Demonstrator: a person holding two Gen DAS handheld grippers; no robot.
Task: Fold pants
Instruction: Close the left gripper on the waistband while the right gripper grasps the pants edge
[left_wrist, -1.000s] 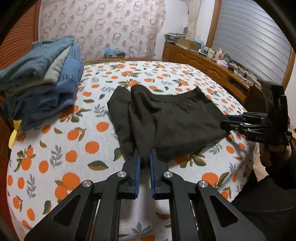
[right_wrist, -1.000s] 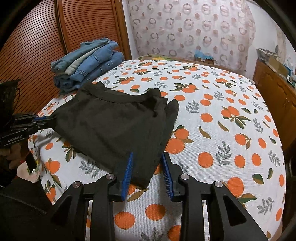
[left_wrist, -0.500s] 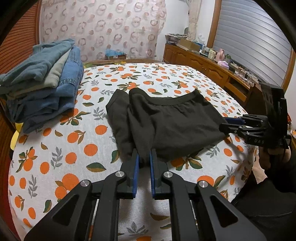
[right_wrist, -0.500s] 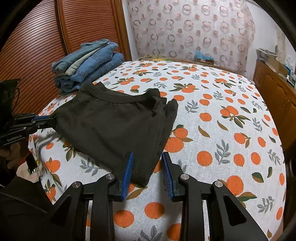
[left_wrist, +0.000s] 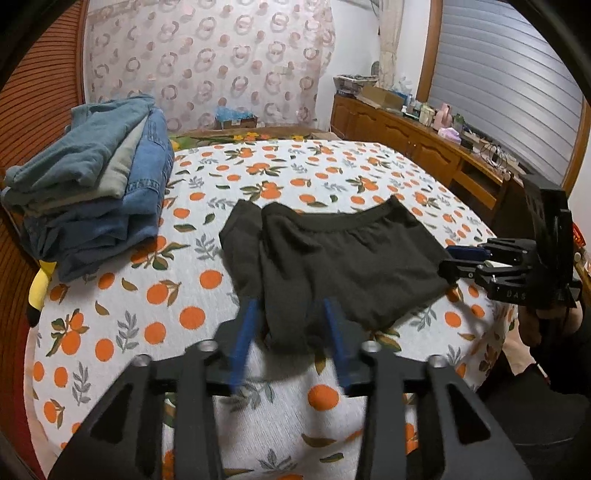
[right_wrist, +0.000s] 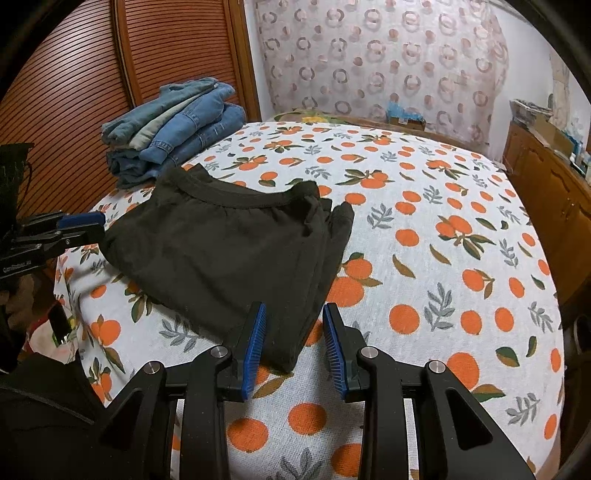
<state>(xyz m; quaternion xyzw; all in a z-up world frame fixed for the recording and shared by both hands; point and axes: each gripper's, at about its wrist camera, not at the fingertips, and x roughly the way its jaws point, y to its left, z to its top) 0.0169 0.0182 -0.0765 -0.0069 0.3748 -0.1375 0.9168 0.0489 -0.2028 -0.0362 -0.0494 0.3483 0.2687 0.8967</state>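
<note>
Dark folded pants (left_wrist: 343, 258) lie flat on the orange-print bedsheet (left_wrist: 155, 325), waistband toward the far side; they also show in the right wrist view (right_wrist: 236, 251). My left gripper (left_wrist: 291, 332) is open, its blue pads either side of the pants' near corner, holding nothing. My right gripper (right_wrist: 293, 339) is open around the opposite near corner of the pants. In the left wrist view the right gripper (left_wrist: 461, 260) shows at the pants' right edge; the left gripper (right_wrist: 81, 229) shows at the left in the right wrist view.
A stack of folded jeans (left_wrist: 88, 184) sits at the bed's far left corner, also in the right wrist view (right_wrist: 173, 122). A wooden sideboard (left_wrist: 424, 147) with clutter runs along the right wall. A slatted wooden wardrobe (right_wrist: 74, 92) stands behind the jeans.
My left gripper has opened, letting go of the pants' corner, and its fingers blur with motion. The right gripper stayed open at its corner. The pants lie unmoved.
</note>
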